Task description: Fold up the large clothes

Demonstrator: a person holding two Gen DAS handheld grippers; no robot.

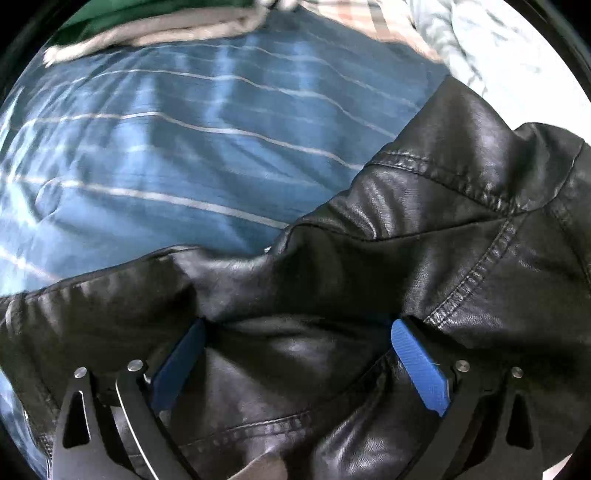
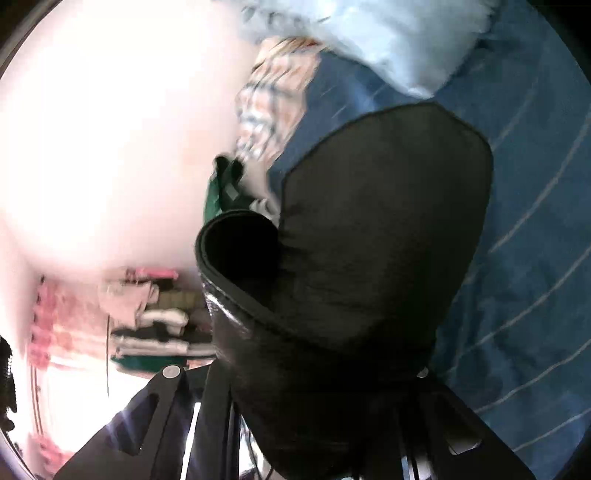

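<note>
A black leather jacket (image 1: 424, 229) lies on a blue striped bedsheet (image 1: 166, 147). In the left wrist view my left gripper (image 1: 299, 332) has its blue pads (image 1: 419, 365) spread wide apart, and a bunched fold of the jacket fills the gap between them. In the right wrist view a black part of the jacket (image 2: 369, 229), lining side out, hangs over my right gripper (image 2: 328, 387) and hides its fingertips. The jacket is lifted above the bedsheet (image 2: 524, 277).
A grey and green garment (image 1: 147, 26) and a plaid one (image 1: 354, 14) lie at the far edge of the bed, with a pale blue cloth (image 1: 491, 48) to the right. A white wall (image 2: 110, 129) and shelves with folded clothes (image 2: 155, 325) are on the right gripper's left.
</note>
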